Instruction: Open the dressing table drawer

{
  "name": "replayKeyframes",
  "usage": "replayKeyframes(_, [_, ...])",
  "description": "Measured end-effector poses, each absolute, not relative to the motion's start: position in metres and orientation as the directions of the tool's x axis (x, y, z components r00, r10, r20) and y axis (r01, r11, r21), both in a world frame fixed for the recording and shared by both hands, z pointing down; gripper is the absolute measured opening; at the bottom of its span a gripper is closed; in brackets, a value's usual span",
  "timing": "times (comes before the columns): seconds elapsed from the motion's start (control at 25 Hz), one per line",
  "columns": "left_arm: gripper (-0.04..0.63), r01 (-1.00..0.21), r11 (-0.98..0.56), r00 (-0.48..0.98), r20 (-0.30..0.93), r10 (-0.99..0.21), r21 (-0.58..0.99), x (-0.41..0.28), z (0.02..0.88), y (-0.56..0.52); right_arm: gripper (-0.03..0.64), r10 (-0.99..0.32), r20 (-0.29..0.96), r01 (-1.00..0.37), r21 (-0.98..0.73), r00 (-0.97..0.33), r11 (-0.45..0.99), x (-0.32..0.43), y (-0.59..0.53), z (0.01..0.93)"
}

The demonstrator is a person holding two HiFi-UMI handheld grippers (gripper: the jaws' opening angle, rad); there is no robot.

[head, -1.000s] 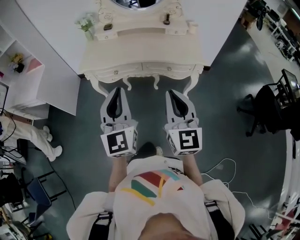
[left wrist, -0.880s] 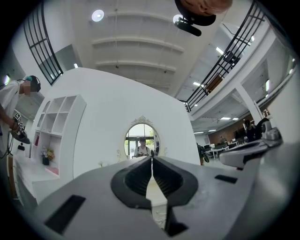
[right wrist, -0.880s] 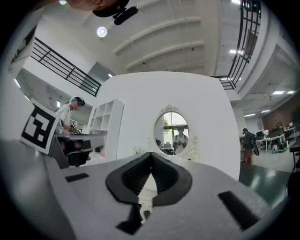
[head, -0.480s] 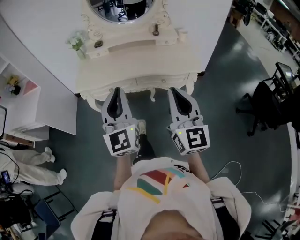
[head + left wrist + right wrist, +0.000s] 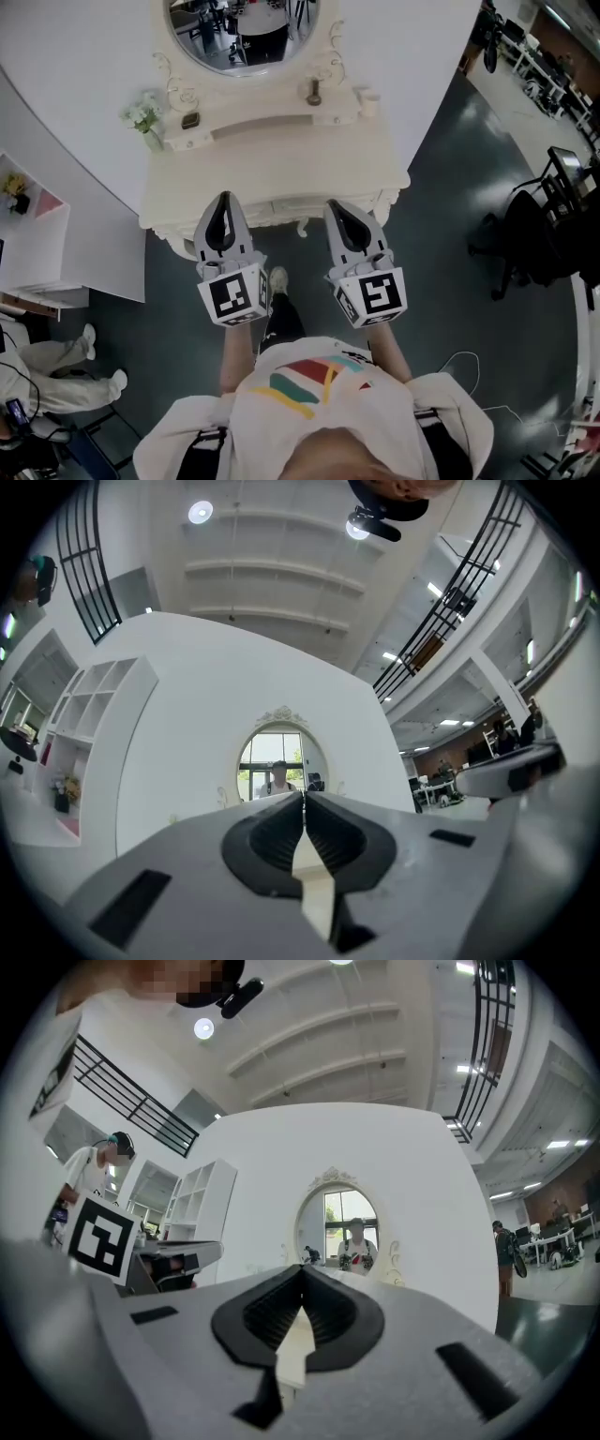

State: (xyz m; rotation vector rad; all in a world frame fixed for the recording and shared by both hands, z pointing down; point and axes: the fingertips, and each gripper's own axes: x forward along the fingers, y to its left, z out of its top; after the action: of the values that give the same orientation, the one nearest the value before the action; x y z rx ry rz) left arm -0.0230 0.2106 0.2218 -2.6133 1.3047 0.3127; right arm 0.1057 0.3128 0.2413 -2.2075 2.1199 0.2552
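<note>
- Head view: my left gripper [image 5: 223, 197] and right gripper [image 5: 336, 205] are side by side, both pointing at the cream dressing table [image 5: 272, 159]. The tips of both sit over its front edge.
- The drawer [image 5: 282, 203] is the narrow front panel under the tabletop. It shows between my two grippers, just ahead of and below their tips. I cannot make out a knob from this steep angle.
- Beyond the tips, at the back of the table, are the oval mirror [image 5: 242, 28], a small flower vase [image 5: 142, 116] off to the left and a little cup [image 5: 369, 97] off to the right.
- Left gripper view: the jaws are pressed together at the tips [image 5: 302, 797] with nothing between them. The mirror [image 5: 277, 766] is straight ahead above the tips, and a white shelf unit [image 5: 89, 719] stands to the left.
- Right gripper view: these jaws also meet at the tips [image 5: 302, 1269] and are empty. The mirror [image 5: 345, 1227] is ahead and slightly right, and my left gripper's marker cube [image 5: 101, 1234] shows to the left.
- Handling, as I judge it: the drawer is stiff painted wood, probably light and sliding on plain runners. Its knob would be small, hard and smooth, so a grip could slip.
- I would part one pair of jaws, drop below the tabletop edge, clamp the knob squarely and pull straight back. The table's slim legs may shift if I yank.
</note>
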Motion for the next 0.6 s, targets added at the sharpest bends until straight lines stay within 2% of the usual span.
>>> replayKeyframes(0.24, [0.009, -0.786, -0.612, 0.612, -0.252, -0.749, -0.09, 0.002, 0.234, 0.142, 0.0, -0.992, -0.121, -0.996, 0.074, 0.031, -0.04, 0.119, 0.235, 0.254])
replayKeyframes(0.6, [0.009, -0.754, -0.649, 0.651, -0.238, -0.721, -0.099, 0.034, 0.203, 0.019, 0.0, -0.994, -0.105, -0.996, 0.089, 0.013, -0.022, 0.135, 0.1, 0.229])
